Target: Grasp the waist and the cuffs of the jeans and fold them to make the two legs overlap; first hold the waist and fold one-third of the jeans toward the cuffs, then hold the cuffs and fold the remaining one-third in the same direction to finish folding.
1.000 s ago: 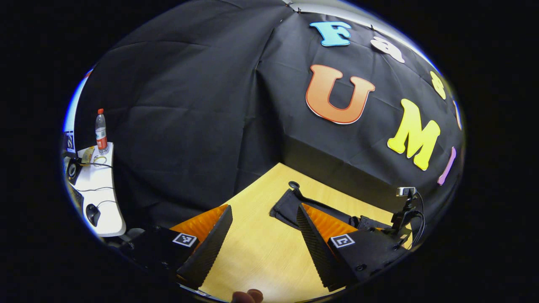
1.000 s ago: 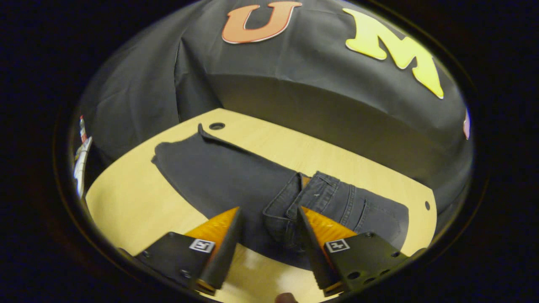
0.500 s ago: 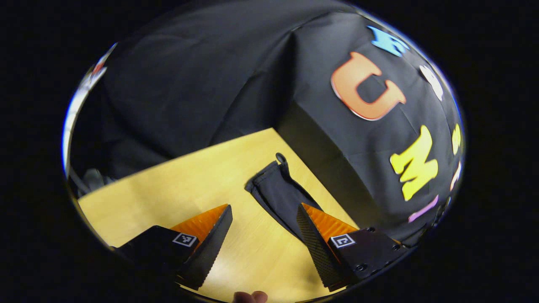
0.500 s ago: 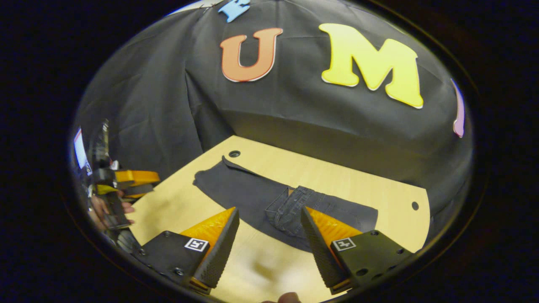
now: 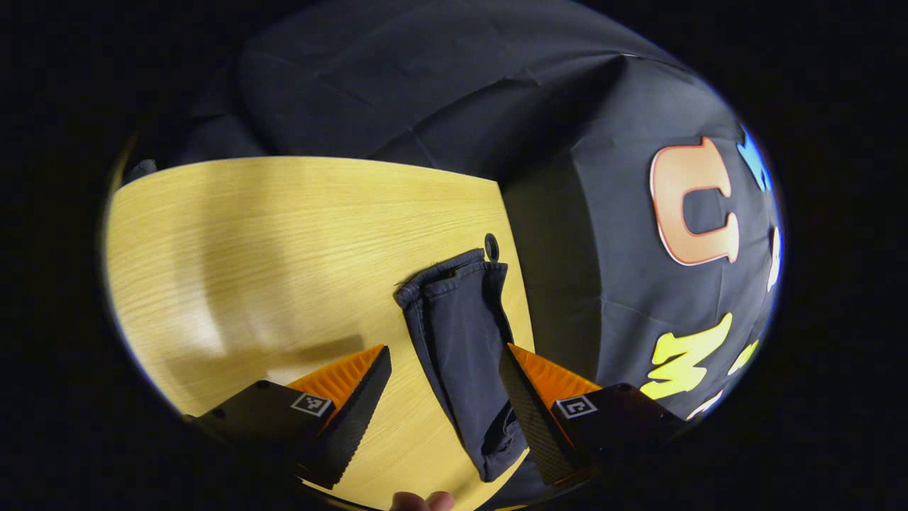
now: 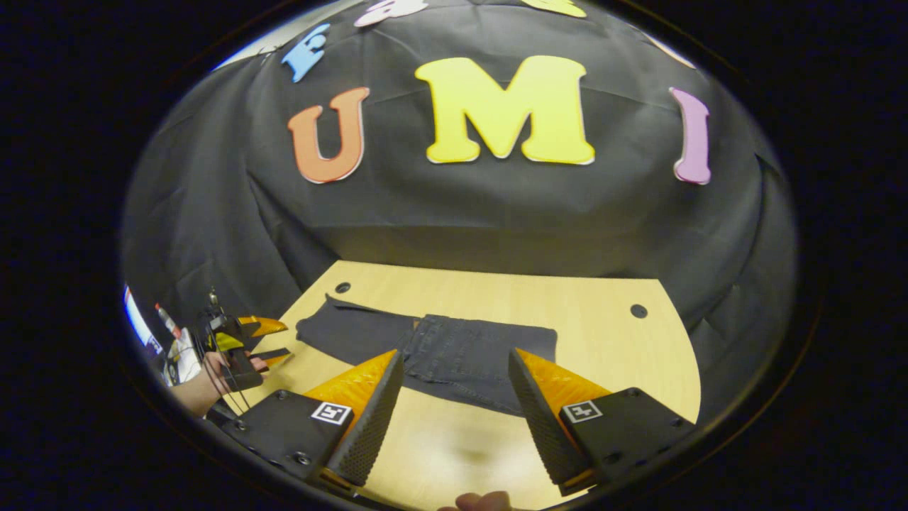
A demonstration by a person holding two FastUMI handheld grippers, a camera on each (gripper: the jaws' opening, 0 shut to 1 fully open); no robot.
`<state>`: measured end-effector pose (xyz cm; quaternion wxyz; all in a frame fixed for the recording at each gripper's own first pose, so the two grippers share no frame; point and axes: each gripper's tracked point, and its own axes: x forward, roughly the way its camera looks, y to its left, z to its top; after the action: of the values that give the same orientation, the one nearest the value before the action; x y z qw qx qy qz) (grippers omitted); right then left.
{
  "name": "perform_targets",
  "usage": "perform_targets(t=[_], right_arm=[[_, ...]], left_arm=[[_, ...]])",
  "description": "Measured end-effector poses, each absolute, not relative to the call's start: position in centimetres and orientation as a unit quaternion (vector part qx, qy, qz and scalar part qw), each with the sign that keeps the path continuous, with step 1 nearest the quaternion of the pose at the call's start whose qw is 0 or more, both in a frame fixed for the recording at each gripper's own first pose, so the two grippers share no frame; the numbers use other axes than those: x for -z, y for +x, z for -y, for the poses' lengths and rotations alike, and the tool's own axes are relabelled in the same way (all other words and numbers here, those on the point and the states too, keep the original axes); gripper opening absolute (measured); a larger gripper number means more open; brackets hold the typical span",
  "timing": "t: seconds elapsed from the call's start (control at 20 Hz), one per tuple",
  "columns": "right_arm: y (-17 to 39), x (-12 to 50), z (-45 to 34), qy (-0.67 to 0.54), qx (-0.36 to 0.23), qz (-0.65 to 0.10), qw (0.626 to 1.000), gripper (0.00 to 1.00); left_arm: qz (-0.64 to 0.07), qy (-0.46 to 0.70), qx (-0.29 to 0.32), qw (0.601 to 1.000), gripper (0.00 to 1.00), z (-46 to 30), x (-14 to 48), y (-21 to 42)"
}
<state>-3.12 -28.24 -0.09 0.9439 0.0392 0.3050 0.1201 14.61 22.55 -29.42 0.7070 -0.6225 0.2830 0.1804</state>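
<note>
The left hand-held gripper [image 5: 443, 387] hangs over the pale wooden table [image 5: 269, 234] with its two fingers wide apart and nothing between them. In the left gripper view the cuff end of the dark blue denim jeans [image 5: 461, 333] lies flat on the table just ahead, close to the far edge, beside a small round hole [image 5: 491, 247]. In the right gripper view the jeans [image 6: 454, 348] lie in a long strip across the middle of the table, and the waist part looks folded over onto the legs. The right hand-held gripper [image 6: 454, 397] is up above the near side of the table, fingers spread, holding nothing.

So I think the legs are already stacked and the waist fold is done. The cuff fold is not done yet.

Half a second ago the left gripper view looked more at the cloth wall; now it has tipped down and turned toward the cuffs. The right hand-held gripper has pulled back, so the jeans look smaller and farther away
</note>
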Motion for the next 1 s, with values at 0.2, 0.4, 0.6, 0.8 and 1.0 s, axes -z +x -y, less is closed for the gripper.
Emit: perform_targets(t=[0.2, 0.4, 0.6, 0.8, 1.0], right_arm=[[-3.1, 0.3, 31.1, 0.046, -0.090, -0.311, 0.945, 0.92], [-3.2, 1.0, 32.5, 0.045, -0.073, -0.319, 0.944, 0.89], [-4.0, 2.0, 33.0, 0.037, -0.071, -0.334, 0.939, 0.92], [-4.9, 2.1, 33.9, 0.018, -0.065, -0.337, 0.939, 0.89], [-6.0, 1.4, 35.5, -0.002, -0.052, -0.327, 0.944, 0.92]], left_arm=[[-0.299, -0.628, -0.200, 0.690, 0.98, -22.8, 32.1, 16.4], [-0.286, -0.648, -0.203, 0.676, 0.96, -23.6, 32.1, 18.3], [-0.269, -0.658, -0.193, 0.677, 0.96, -23.7, 32.2, 20.4], [-0.253, -0.674, -0.194, 0.667, 0.94, -23.6, 33.5, 22.5], [-0.254, -0.677, -0.211, 0.658, 0.56, -24.0, 34.8, 22.4]])
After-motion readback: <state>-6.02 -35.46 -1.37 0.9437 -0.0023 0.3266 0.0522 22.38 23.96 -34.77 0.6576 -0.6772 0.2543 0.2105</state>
